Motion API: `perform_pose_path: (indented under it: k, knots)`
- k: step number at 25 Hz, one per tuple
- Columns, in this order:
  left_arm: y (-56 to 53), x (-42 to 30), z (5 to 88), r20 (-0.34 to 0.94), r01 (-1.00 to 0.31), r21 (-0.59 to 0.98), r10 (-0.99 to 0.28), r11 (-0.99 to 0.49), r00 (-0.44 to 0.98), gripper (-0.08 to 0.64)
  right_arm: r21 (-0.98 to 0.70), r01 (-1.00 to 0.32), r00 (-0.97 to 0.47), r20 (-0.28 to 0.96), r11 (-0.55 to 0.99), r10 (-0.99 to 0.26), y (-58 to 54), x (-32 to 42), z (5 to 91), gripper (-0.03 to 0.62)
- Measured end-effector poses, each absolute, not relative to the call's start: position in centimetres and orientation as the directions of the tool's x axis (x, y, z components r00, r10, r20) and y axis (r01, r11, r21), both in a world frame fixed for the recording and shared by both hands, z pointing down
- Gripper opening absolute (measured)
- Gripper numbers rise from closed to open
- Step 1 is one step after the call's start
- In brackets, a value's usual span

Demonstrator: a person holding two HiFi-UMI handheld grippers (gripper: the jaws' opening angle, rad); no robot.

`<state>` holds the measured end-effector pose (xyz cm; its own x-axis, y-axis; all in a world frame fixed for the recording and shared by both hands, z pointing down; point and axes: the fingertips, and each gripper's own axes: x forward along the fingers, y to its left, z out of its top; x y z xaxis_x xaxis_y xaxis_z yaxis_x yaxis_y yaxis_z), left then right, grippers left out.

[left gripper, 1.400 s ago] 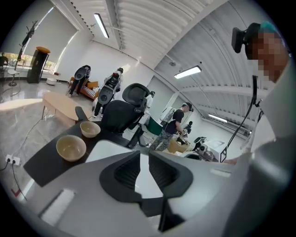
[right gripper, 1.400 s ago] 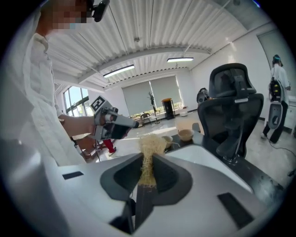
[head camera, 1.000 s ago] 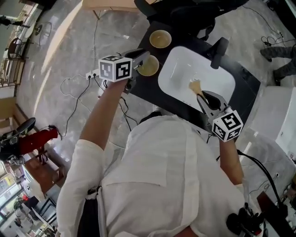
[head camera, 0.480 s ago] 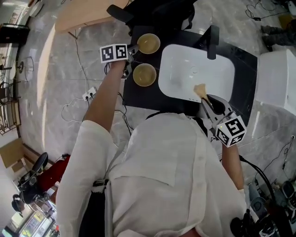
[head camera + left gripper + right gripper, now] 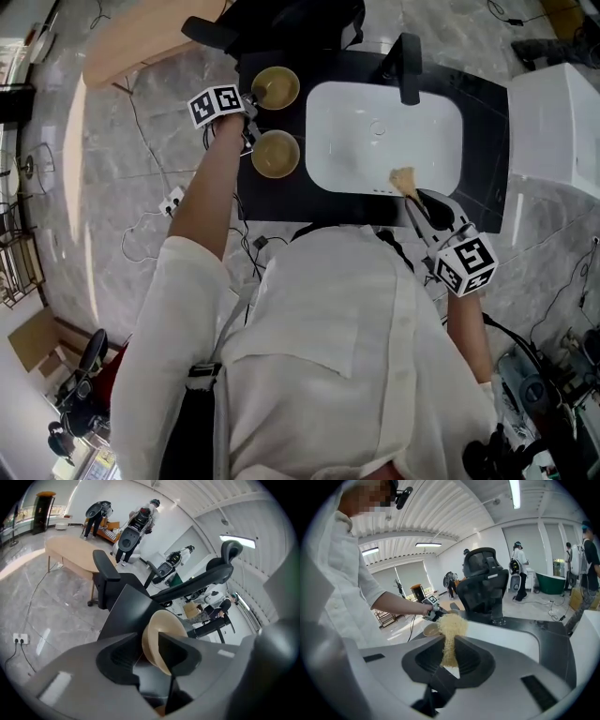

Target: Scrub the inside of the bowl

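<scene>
Two tan bowls stand on the black counter (image 5: 281, 202) left of a white sink (image 5: 375, 103): a far bowl (image 5: 275, 87) and a near bowl (image 5: 276, 154). My left gripper (image 5: 255, 101) reaches to the far bowl. Its jaws have just been opening, and in the left gripper view (image 5: 150, 651) the far bowl's rim (image 5: 161, 634) stands between them with a gap on the left side. My right gripper (image 5: 422, 202) is shut on a straw-coloured fibre scrubber (image 5: 403, 178), held over the sink's near edge. The right gripper view shows the scrubber (image 5: 451, 634) sticking up from the jaws.
A black faucet (image 5: 409, 66) rises at the sink's far edge. A black office chair (image 5: 281, 23) stands behind the counter, a white cabinet (image 5: 553, 122) to its right and a wooden table (image 5: 141, 47) at far left. Cables lie on the marble floor.
My left gripper has come down from above the near bowl to the far bowl's rim. The right gripper with the scrubber stays over the sink's near edge. The head camera has shifted.
</scene>
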<state>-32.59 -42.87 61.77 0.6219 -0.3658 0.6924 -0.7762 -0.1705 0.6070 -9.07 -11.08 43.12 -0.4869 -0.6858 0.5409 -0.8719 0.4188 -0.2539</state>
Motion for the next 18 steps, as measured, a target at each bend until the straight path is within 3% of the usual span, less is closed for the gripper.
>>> perform_pose_path:
  k: [4, 18]
  knots:
    - [-43.0, -33.0, 62.4, 0.74, -0.826, 0.537, -0.374, -0.171, 0.559, 0.021, -0.25, -0.873, -0.484, 0.548, 0.419, -0.682, -10.8, -9.0, 43.2, 0.052]
    - [-38.2, -29.9, 51.6, 0.677, -0.847, 0.361, -0.515, -0.39, 0.526, 0.011, -0.212, -0.815, -0.564, 0.497, 0.539, -0.659, -10.2, -6.4, 40.8, 0.052]
